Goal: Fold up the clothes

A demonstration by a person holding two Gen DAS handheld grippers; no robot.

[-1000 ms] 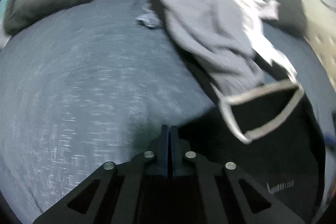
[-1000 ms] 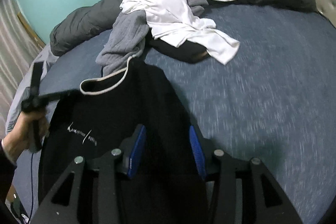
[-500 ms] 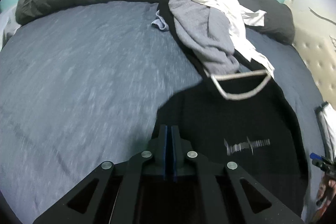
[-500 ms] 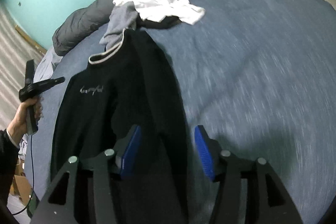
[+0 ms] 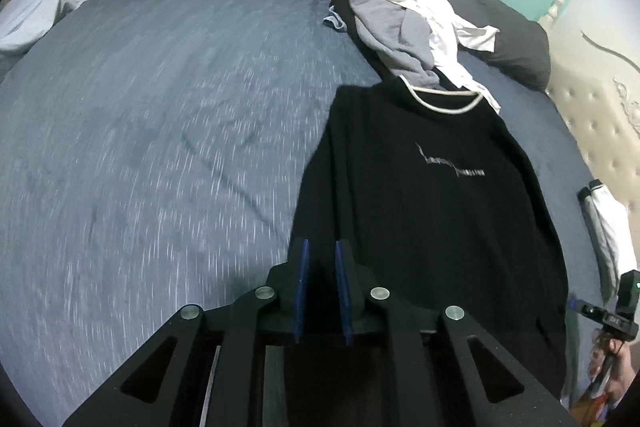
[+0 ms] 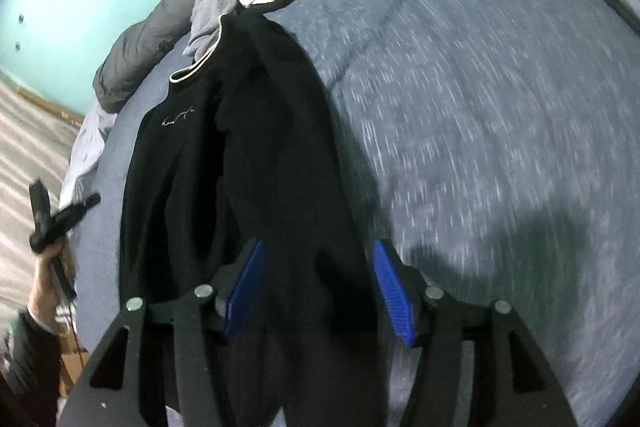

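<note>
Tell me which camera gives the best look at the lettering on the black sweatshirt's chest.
The left wrist view. There the black sweatshirt lies spread flat, and its pale chest lettering faces the camera, though too blurred to read. In the right wrist view the lettering is only a small, slanted scrawl beside a fold of the garment.

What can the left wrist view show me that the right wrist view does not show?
Only the left wrist view shows the left gripper, jaws opening, nothing visibly pressed between them, and a padded headboard. Only the right wrist view shows the right gripper, jaws opening over the black sweater, and a striped floor. Both show the sweater, clothes pile and blue bed cover.
</note>
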